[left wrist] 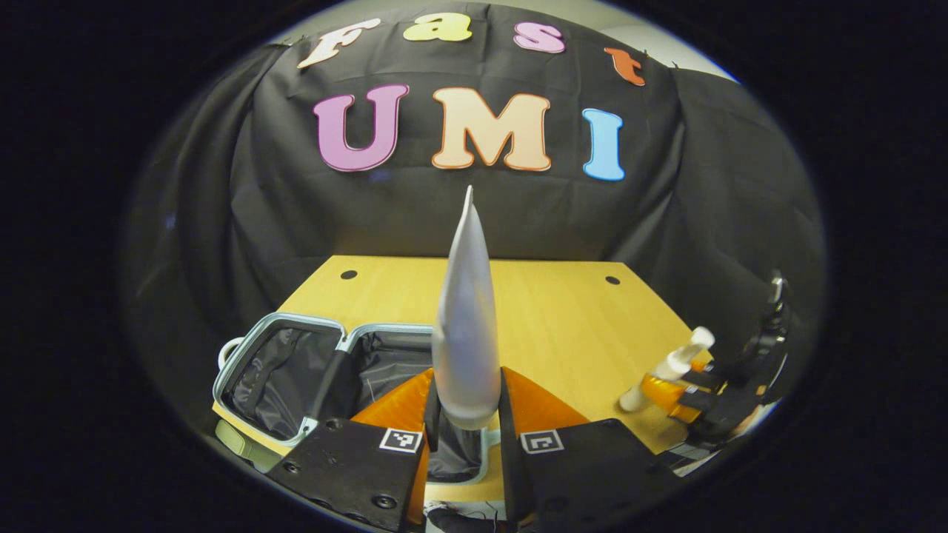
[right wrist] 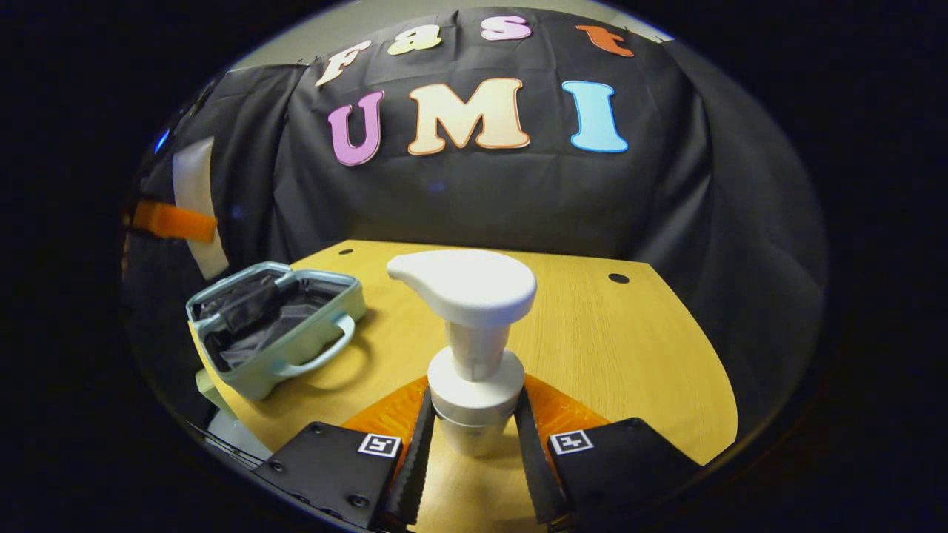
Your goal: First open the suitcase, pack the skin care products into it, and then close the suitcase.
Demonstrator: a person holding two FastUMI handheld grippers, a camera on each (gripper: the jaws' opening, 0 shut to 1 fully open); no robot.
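I am working in a recording booth: draped black cloth wall [right wrist: 474,192] is enclosing a bare pale wooden tabletop [right wrist: 607,348].

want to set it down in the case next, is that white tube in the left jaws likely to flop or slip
The white tube stands upright above the left gripper, so it looks fairly stiff, not floppy. Its smooth, tapering body could slip if the hold loosens. Laid in the open suitcase, its rounded lower body might roll a little.

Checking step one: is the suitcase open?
Open: the suitcase lies spread on the table, its dark lining showing.
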